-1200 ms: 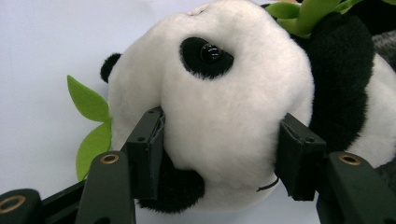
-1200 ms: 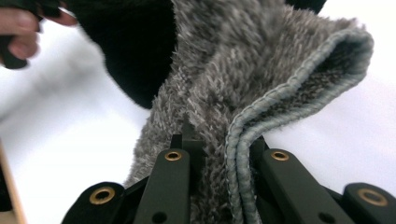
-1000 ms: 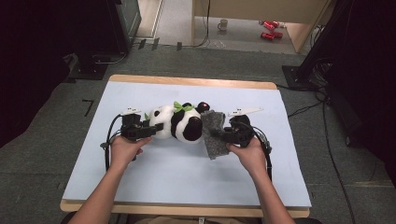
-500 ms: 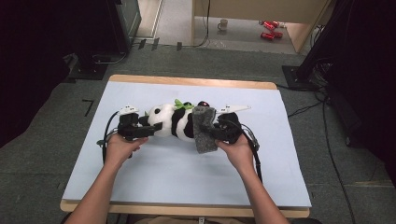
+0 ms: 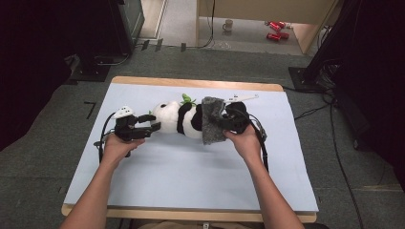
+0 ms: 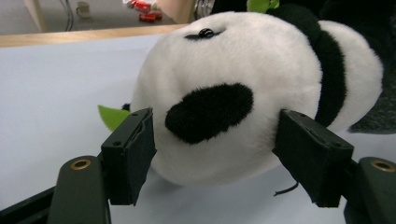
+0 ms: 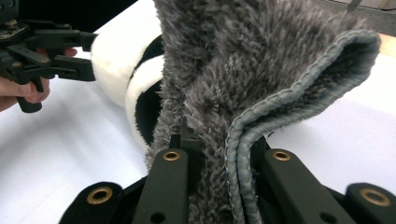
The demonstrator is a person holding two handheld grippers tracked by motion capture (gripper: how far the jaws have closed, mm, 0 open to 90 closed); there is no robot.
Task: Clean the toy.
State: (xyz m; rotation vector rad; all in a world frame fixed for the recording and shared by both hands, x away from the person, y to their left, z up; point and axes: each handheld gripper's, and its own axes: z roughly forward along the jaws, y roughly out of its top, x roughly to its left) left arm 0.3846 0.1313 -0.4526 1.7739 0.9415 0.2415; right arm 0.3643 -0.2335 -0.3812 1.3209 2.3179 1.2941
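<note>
A black-and-white panda plush [image 5: 179, 119] lies on its side on the pale blue table top [image 5: 191, 176], head to the left. My left gripper [image 5: 148, 125] is at the head. Its jaws have just been opening, and they now stand open on either side of the head [image 6: 224, 93] without squeezing it. My right gripper [image 5: 224, 123] is shut on a folded edge of a grey fuzzy cloth [image 5: 212, 126]. The cloth [image 7: 261, 60] hangs over the panda's rear end [image 7: 112, 56] and hides it. A green leaf [image 5: 187, 99] pokes up behind the plush.
The table top has a wooden rim [image 5: 191, 83] along the far edge. Dark equipment stands left and right of the table. A mug [image 5: 228, 24] and red cans [image 5: 274, 29] sit far off on the floor. Bare table top lies in front of the plush.
My right gripper has carried the grey cloth left, onto the panda's rear. My left gripper has drawn back a little to the left, with its jaws wider around the head.
</note>
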